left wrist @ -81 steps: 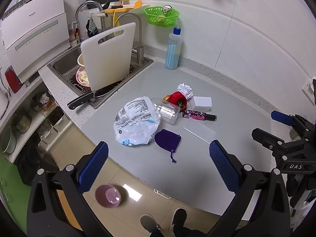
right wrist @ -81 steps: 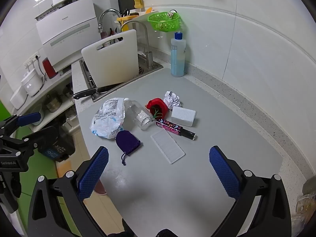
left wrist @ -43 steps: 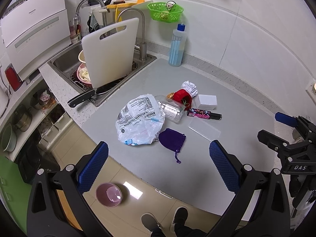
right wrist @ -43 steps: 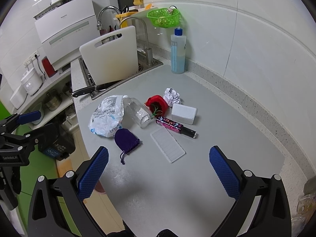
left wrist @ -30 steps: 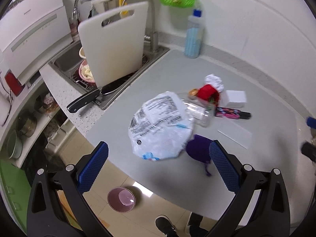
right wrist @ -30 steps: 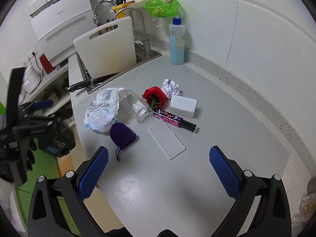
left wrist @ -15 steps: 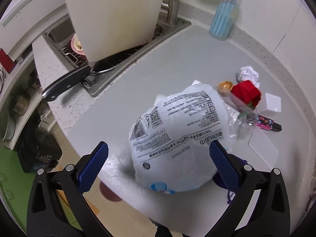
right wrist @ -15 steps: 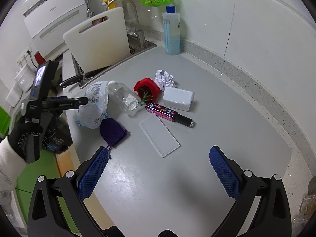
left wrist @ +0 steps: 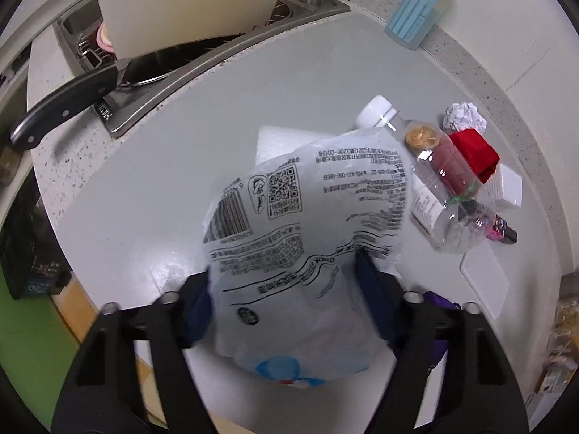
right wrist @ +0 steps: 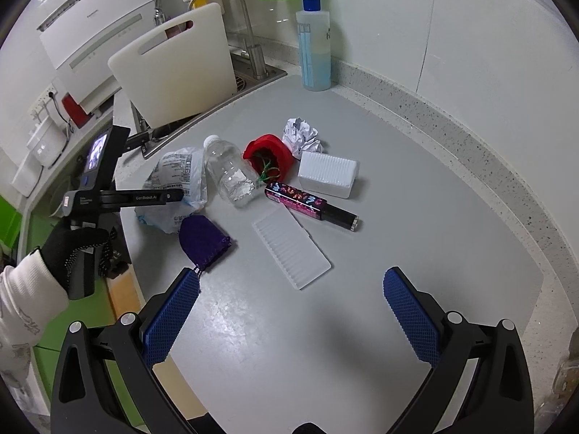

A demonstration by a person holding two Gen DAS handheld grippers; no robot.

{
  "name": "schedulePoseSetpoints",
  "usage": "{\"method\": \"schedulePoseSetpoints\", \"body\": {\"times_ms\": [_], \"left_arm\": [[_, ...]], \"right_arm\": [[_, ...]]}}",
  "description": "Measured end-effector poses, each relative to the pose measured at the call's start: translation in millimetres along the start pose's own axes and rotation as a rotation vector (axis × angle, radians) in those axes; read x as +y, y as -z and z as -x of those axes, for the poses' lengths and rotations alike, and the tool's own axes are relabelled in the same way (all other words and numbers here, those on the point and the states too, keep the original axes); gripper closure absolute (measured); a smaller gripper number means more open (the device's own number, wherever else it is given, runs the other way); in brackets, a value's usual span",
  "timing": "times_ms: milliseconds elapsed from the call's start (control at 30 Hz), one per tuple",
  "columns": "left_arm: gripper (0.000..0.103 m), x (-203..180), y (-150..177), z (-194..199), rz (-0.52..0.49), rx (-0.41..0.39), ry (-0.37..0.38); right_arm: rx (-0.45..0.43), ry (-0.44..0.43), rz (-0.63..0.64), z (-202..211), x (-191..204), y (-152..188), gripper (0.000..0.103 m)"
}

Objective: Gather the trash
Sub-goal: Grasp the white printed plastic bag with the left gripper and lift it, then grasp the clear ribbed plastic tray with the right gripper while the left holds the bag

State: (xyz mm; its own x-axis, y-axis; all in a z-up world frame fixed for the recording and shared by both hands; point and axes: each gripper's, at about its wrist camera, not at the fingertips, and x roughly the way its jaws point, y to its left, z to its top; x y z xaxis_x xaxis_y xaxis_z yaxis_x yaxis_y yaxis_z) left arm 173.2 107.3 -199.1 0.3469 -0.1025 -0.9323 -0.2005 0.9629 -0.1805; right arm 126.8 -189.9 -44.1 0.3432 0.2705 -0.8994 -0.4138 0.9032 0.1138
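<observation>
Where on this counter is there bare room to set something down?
Bare grey counter lies right of the pink tube and white box, toward the speckled edge, and in front of the ribbed tray. It is crowded around the bottle, plastic bag and purple pouch.

**Counter layout at the moment of inspection**

Reference point: the clear plastic bottle (right wrist: 231, 173), lying on its side on the grey countertop (right wrist: 416, 224). The printed white plastic bag (right wrist: 177, 188) lies at 9 o'clock, touching it. The red paper cup (right wrist: 269, 157) lies at 3 o'clock, with the crumpled white paper ball (right wrist: 302, 137) beyond it. The purple drawstring pouch (right wrist: 204, 240) sits at 7 o'clock. The ribbed white tray lid (right wrist: 291, 249) sits at 5 o'clock. The white cutting board (right wrist: 173, 68) stands at 12 o'clock, in the sink (right wrist: 260, 76).
</observation>
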Motion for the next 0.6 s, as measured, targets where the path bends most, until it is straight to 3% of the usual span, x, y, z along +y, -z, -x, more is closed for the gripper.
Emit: {"method": "schedulePoseSetpoints", "body": {"times_ms": [200, 333, 433, 600], "left_arm": [[0.070, -7, 5, 13, -0.032, -0.021, 0.008], [0.072, -12, 7, 32, -0.058, -0.058, -0.010], [0.072, -12, 11, 49, -0.063, -0.087, -0.009], [0.072, -13, 15, 77, -0.068, -0.134, -0.006]], "right_arm": [[0.003, -0.013, 0.003, -6, 1, -4, 0.005], [0.002, -0.040, 0.001, -15, 0, -7, 0.005], [0.017, -0.011, 0.015, -28, 0, -8, 0.005], [0.073, -0.015, 0.065, -60, 0, -11, 0.005]]}}
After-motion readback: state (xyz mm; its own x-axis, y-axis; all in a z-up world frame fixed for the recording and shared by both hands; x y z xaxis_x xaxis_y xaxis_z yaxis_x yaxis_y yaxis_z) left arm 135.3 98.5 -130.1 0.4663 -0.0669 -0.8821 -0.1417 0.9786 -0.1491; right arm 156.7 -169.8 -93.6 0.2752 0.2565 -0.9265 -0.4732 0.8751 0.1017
